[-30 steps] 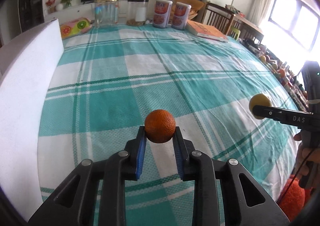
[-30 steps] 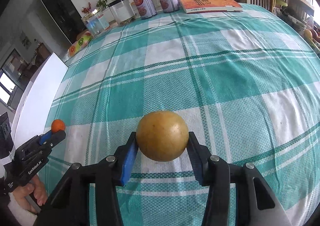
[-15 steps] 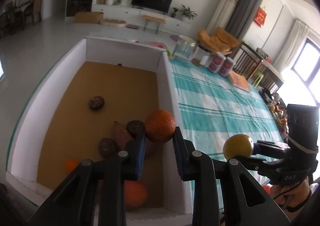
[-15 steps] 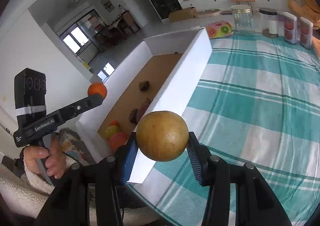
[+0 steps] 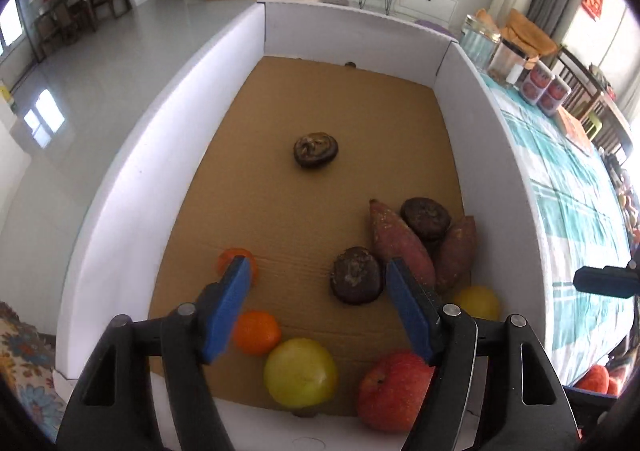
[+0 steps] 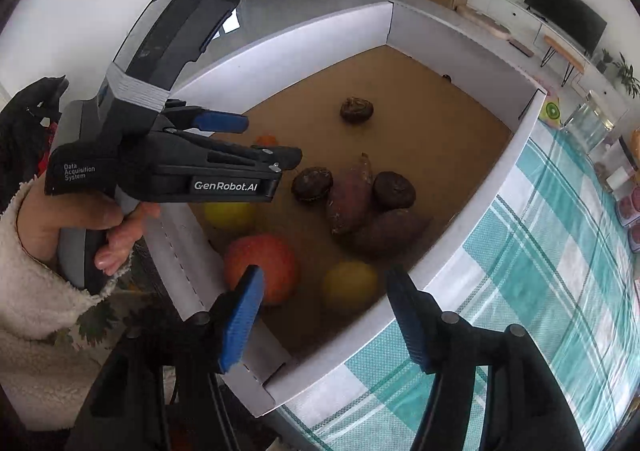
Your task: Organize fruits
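Cardboard box (image 5: pixel 472 155) now has both fruits dropped in; left gripper (image 5: pixel 316 311) and right gripper (image 6: pixel 328 319) were just opened, nothing held.

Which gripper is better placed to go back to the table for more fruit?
Right, probably. The right gripper hangs open over the box wall beside the table, nothing between its jaws. The left gripper, also open, hangs farther over the box.

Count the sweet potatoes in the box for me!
2. Both lie side by side near the box's right wall: the left sweet potato, the right sweet potato. More might be hidden.
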`<state>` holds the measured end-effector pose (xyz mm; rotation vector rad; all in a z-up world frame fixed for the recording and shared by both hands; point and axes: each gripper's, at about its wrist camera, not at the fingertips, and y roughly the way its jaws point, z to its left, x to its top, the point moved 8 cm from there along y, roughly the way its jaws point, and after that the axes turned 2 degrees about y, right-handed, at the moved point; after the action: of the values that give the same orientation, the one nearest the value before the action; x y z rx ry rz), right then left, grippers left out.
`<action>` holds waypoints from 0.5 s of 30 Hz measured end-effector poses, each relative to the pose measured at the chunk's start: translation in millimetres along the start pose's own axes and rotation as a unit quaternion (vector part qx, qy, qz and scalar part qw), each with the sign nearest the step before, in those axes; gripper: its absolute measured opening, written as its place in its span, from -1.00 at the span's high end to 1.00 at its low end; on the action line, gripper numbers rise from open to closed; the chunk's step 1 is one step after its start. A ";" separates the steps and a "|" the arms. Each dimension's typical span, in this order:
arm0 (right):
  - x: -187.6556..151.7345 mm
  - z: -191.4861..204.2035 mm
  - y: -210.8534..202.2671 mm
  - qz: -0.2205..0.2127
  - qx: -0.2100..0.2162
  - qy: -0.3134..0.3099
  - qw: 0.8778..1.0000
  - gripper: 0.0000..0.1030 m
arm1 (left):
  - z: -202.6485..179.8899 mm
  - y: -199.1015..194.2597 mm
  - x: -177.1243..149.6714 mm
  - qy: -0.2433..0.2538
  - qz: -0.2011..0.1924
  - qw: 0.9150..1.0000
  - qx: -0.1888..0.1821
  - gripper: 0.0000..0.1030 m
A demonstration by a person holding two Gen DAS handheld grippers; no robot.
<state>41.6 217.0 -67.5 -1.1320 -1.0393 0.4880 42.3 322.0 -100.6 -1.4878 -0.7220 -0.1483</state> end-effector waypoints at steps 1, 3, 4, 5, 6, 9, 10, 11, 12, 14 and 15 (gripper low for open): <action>3.8 -7.9 -8.5 -0.008 0.003 0.011 1.000 -0.48 | -0.6 -10.4 2.3 0.005 -0.017 1.000 0.008 -0.50; 12.1 -16.7 -23.5 -0.028 0.005 0.035 0.999 -0.56 | 0.6 -35.1 9.4 0.023 -0.061 0.997 0.040 -0.67; 15.0 -20.6 -31.4 -0.039 0.004 0.046 0.998 -0.65 | -0.4 -48.3 12.1 0.031 -0.084 0.994 0.059 -0.72; 17.2 -24.0 -39.8 -0.050 0.002 0.059 0.997 -0.75 | -1.2 -58.9 15.7 0.033 -0.103 0.991 0.081 -0.73; 18.4 -27.2 -46.1 -0.060 -0.001 0.071 0.996 -0.80 | -0.5 -67.5 16.7 0.029 -0.111 0.988 0.101 -0.74; 18.0 -31.7 -54.7 -0.074 -0.006 0.105 0.992 -0.88 | -1.8 -78.3 9.2 0.006 -0.091 0.990 0.110 -0.75; 15.4 -31.3 -54.8 -0.076 -0.005 0.115 0.990 -0.88 | -2.2 -80.1 5.6 0.000 -0.089 0.991 0.103 -0.75; 12.8 -31.2 -53.9 -0.076 -0.003 0.124 0.989 -0.88 | -1.8 -82.4 2.3 -0.003 -0.087 0.991 0.104 -0.75; 10.5 -30.8 -52.2 -0.074 0.000 0.133 0.988 -0.88 | -0.7 -83.7 -0.6 -0.007 -0.085 0.990 0.109 -0.75; 2.2 -22.4 -53.1 -0.070 0.008 0.149 0.986 -0.88 | 1.2 -84.5 -5.8 -0.020 -0.081 0.990 0.112 -0.75; -0.1 -21.2 -51.7 -0.067 0.011 0.155 0.986 -0.88 | 2.6 -83.6 -7.8 -0.026 -0.075 0.991 0.109 -0.75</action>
<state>51.2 186.1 -21.8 -1.0698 -0.8278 0.2067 -7.6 312.1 -33.7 -1.2323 -0.8655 -0.1401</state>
